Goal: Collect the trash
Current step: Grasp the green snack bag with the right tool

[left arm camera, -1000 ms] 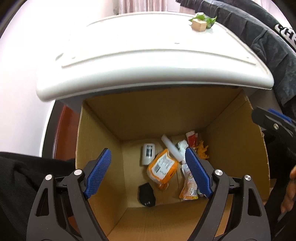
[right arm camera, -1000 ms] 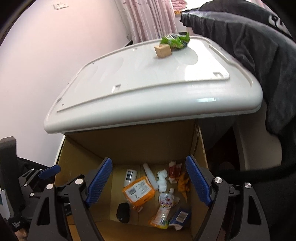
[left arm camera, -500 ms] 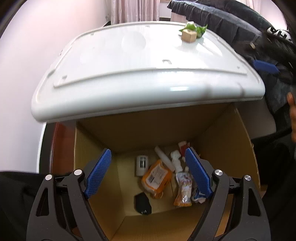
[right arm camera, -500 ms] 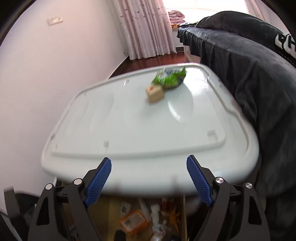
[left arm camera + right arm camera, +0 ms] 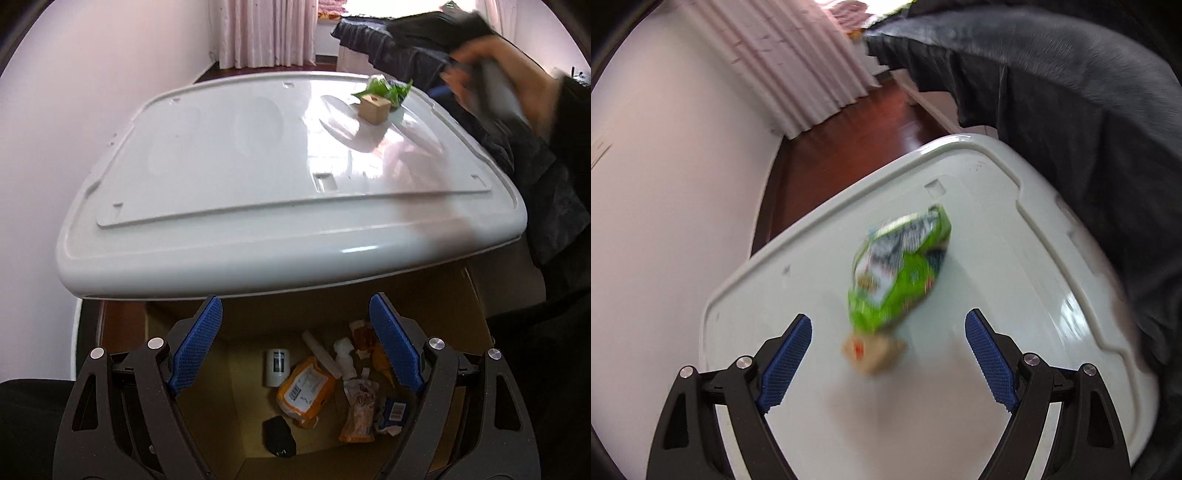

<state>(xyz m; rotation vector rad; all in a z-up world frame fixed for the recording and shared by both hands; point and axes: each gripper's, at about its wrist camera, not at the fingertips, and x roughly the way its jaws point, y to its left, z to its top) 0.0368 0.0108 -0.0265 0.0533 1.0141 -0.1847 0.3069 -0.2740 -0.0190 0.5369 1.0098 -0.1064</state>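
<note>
right gripper [image 5: 888, 354] jaws apart, nearer | green wrapper [image 5: 901, 269] centre frame, long axis up-right | left gripper [image 5: 295, 343] jaws apart, over box [image 5: 472, 306]

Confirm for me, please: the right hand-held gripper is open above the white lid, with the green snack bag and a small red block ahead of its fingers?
Not quite: the block is tan, not red. The right wrist view shows the small tan block touching the green snack bag on the white lid, with the right hand-held gripper open, as you said.
</note>
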